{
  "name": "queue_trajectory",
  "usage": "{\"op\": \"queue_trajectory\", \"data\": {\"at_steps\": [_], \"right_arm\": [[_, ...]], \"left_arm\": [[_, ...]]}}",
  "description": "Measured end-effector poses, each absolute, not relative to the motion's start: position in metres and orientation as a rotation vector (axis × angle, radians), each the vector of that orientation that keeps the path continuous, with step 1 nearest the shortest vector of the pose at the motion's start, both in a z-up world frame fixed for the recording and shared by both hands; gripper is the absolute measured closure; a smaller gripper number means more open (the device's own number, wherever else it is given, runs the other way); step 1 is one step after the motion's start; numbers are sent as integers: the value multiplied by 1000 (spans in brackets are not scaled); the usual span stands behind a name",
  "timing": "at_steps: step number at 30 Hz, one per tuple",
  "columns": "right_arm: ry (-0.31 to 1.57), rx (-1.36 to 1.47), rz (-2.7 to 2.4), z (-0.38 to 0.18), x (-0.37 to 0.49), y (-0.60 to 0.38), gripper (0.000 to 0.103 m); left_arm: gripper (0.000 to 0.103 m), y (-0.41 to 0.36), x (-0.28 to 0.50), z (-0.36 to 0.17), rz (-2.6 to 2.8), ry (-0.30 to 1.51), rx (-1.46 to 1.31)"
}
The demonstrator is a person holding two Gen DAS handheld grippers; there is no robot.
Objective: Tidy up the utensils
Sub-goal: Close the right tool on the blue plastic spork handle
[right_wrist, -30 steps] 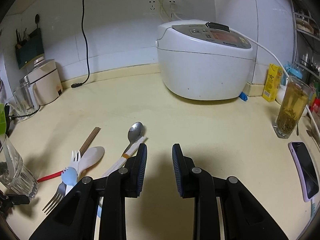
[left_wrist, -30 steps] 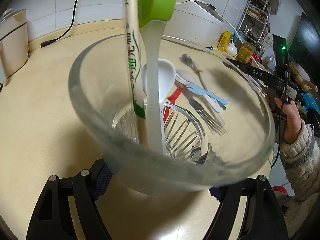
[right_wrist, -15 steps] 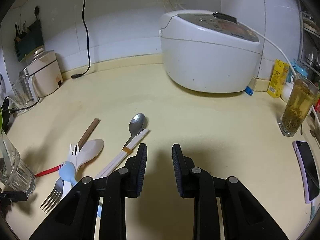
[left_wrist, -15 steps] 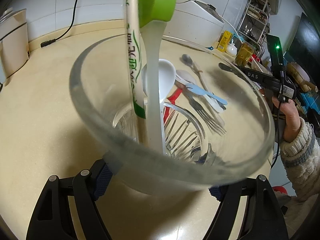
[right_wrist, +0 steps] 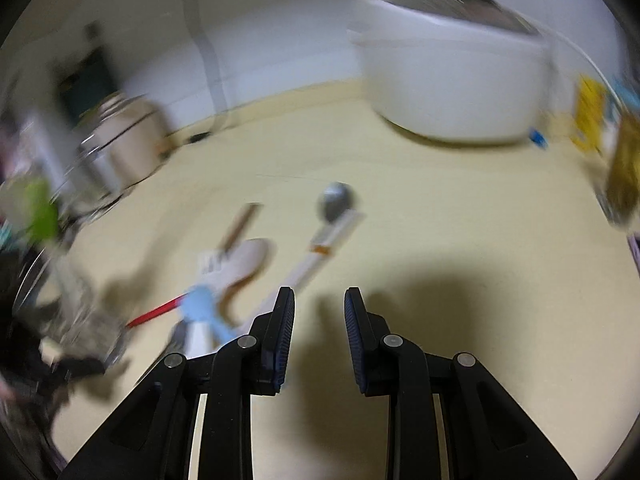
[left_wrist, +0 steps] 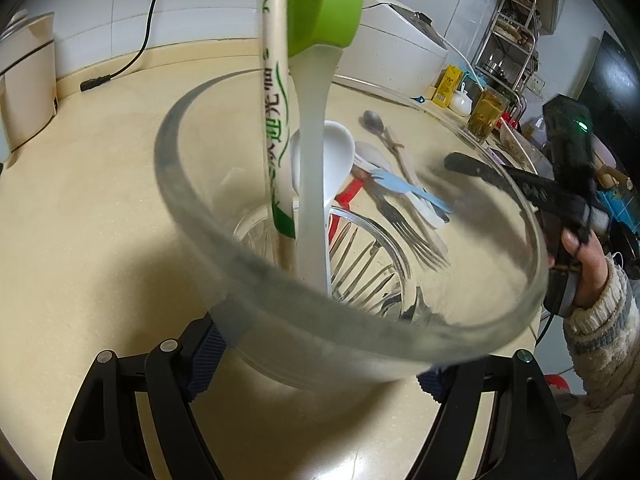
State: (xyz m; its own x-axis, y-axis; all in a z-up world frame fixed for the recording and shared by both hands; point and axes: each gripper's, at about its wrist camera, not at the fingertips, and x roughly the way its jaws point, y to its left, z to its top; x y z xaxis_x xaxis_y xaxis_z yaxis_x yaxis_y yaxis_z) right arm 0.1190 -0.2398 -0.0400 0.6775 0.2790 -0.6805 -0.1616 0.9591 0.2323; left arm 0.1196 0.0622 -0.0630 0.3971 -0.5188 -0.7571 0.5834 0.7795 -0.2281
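Note:
My left gripper [left_wrist: 320,344] is shut on a clear drinking glass [left_wrist: 256,264], its blue pads pressed to both sides. In the glass stand a green silicone brush [left_wrist: 320,8] with a white handle and a wrapped pair of chopsticks [left_wrist: 274,92]. Beyond the glass, loose utensils lie on the counter: a white spoon [left_wrist: 340,152], a metal spoon [left_wrist: 372,120], a blue spork [left_wrist: 404,186] and metal forks [left_wrist: 408,228]. My right gripper [right_wrist: 320,312] is open and empty, hovering over the counter just right of the utensil pile [right_wrist: 240,268]. It also shows at the right of the left wrist view [left_wrist: 500,176].
A white rice cooker [right_wrist: 452,80] stands at the back by the wall. A glass of tea [left_wrist: 486,114] and a yellow carton [left_wrist: 450,84] stand at the far right. A beige appliance [left_wrist: 24,88] and a black cable [left_wrist: 132,60] are at the left.
My right gripper has moved forward and left toward the utensil pile, fast enough to blur its view. My left gripper and the glass have stayed put.

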Motion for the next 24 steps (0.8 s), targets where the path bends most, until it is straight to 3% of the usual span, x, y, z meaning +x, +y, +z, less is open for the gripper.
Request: {"op": "queue_trajectory", "data": {"at_steps": [15,18,24], "right_arm": [[884,-74,379,-53,121,-181,77],[888,-53,385,-52,120,-182,86],[905,-2,361,-53,111,-199,92]], "left_arm": [[21,60,117,-63,-695,928,88],[21,60,117,-63,-695,928,89],[21,60,117,-63,-696,928,85]]}}
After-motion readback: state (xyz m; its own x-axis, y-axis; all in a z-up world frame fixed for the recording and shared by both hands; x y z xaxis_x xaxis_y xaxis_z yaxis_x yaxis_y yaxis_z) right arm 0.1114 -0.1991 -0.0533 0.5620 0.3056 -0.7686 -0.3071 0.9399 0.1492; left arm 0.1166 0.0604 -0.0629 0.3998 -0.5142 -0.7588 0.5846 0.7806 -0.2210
